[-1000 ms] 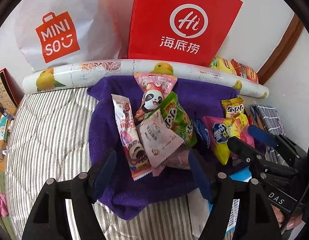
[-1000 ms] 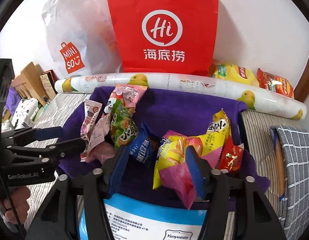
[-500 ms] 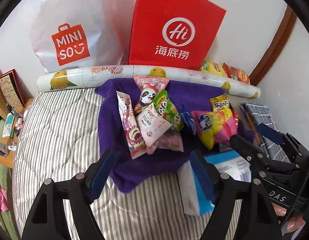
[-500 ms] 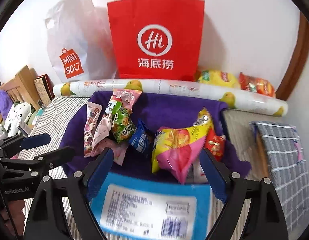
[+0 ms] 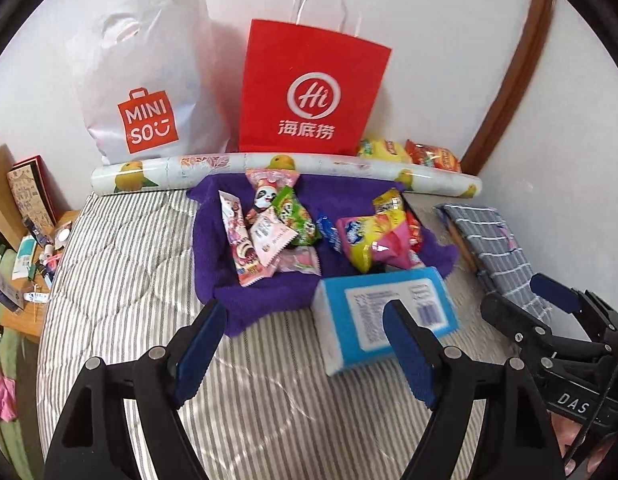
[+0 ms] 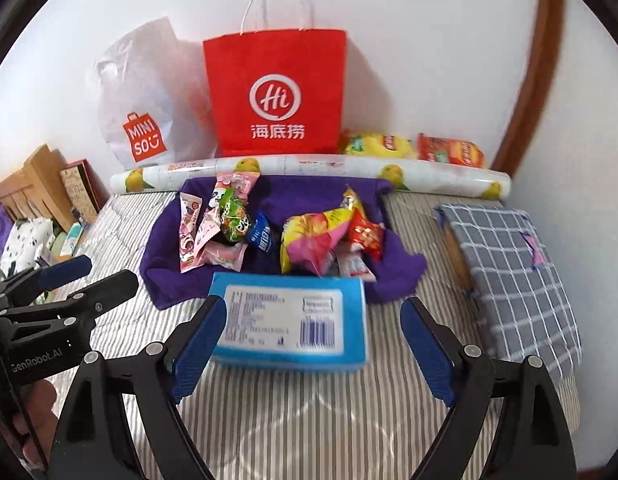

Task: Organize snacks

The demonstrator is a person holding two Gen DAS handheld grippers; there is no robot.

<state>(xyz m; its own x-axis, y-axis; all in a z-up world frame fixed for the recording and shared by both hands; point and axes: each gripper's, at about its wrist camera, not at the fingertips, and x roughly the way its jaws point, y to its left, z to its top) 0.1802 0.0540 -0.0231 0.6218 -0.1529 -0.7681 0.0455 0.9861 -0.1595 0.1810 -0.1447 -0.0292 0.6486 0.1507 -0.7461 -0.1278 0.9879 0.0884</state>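
A purple towel (image 5: 265, 300) lies spread on a bed with a grey-and-white striped cover (image 5: 121, 288), and everything here is placed relative to that towel.

Left of the towel, past the bed's edge, a low surface holds small clutter and a patterned box (image 5: 27, 196). Behind the towel runs a long roll printed with yellow fruit (image 5: 213, 164). Behind the roll, against the white wall, stand a white Miniso plastic bag (image 5: 149, 92) and, to its right, a red paper bag with white handles (image 5: 313, 92). Right of the red bag, two more snack bags, yellow (image 6: 377, 145) and orange-red (image 6: 449, 150), lie behind the roll. Right of the towel lies a folded grey checked cloth (image 6: 517, 268).

On the towel sit the snacks. The left group (image 5: 269, 232) has a long pink packet, a panda packet, a green packet and pale pink ones, overlapping. A small blue packet (image 6: 263, 236) lies in the middle. The right group (image 6: 325, 236) has a yellow-and-pink bag and red packets.

At the towel's near edge, a blue box with a white label (image 6: 293, 320) lies flat, touching the cloth and standing between the right fingers and the snacks.

The left gripper (image 5: 305, 354) is wide open and holds nothing, hovering over the striped cover nearer than the towel. The right gripper (image 6: 313, 348) is also spread wide and empty, its left finger (image 6: 197, 352) just beside the blue box. The snacks lie well beyond both.

A brown wooden trim (image 5: 505, 80) runs up the wall at the far right.
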